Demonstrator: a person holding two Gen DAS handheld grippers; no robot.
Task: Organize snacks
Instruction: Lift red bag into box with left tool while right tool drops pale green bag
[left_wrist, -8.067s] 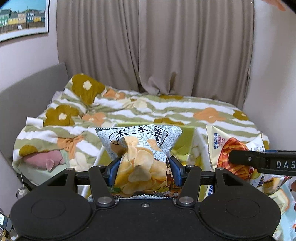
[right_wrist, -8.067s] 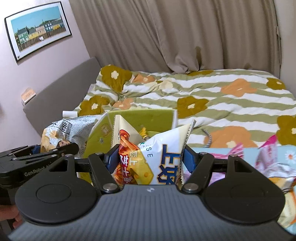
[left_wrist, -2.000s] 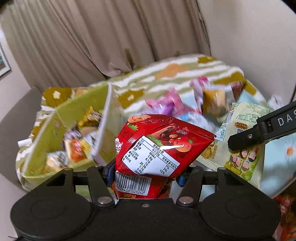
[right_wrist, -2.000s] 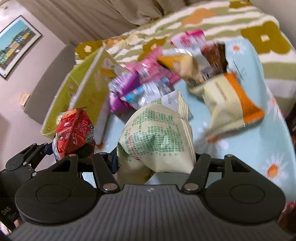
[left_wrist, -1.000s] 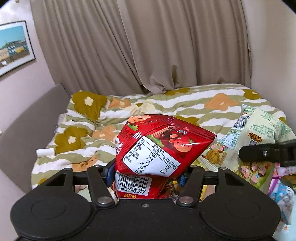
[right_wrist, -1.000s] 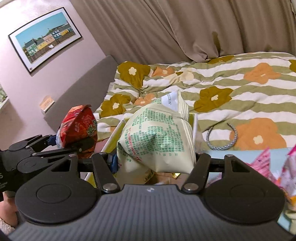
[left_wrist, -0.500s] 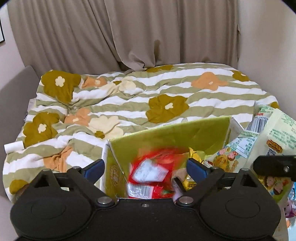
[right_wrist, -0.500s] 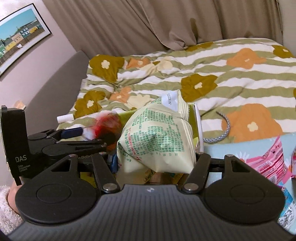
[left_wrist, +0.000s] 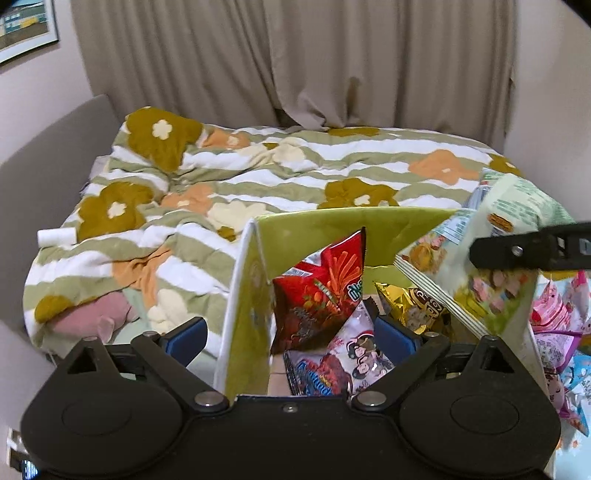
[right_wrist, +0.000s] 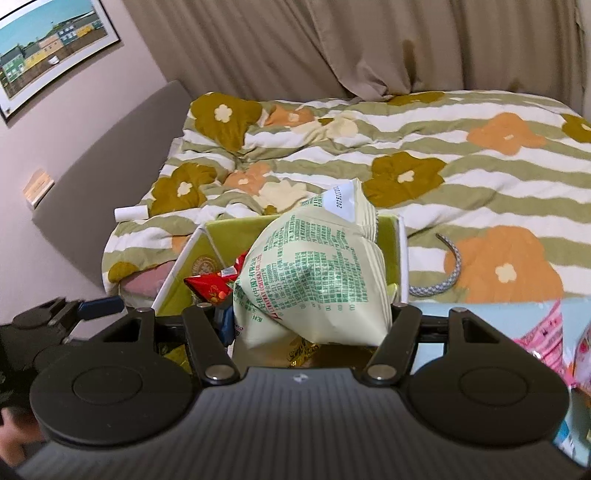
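On a bed spread with a striped, flower-patterned quilt (left_wrist: 295, 162), a green box (left_wrist: 369, 229) stands with its top open, partly filled with snacks. The left tool (left_wrist: 291, 338) hovers at the box's near-left corner with its blue-padded fingers (left_wrist: 186, 336) spread wide and gripping nothing; one finger sits outside the left wall, the other inside. A red snack bag (left_wrist: 319, 291) stands upright in the box, leaning by that wall, above a white packet printed with cartoon faces (left_wrist: 354, 354) and beside a gold packet (left_wrist: 413, 304). The right tool (right_wrist: 310, 321) is closed on a pale green snack bag (right_wrist: 314, 273), pinching its lower end and holding it raised over the box's right side, the bag's printed back facing the right wrist camera. More loose packets, mostly pink (left_wrist: 557, 317), lie on a light blue cloth to the right of the box. A grey braided band (right_wrist: 448, 273) rests on the quilt just beyond them. Beige curtains (left_wrist: 295, 62) hang behind the bed.
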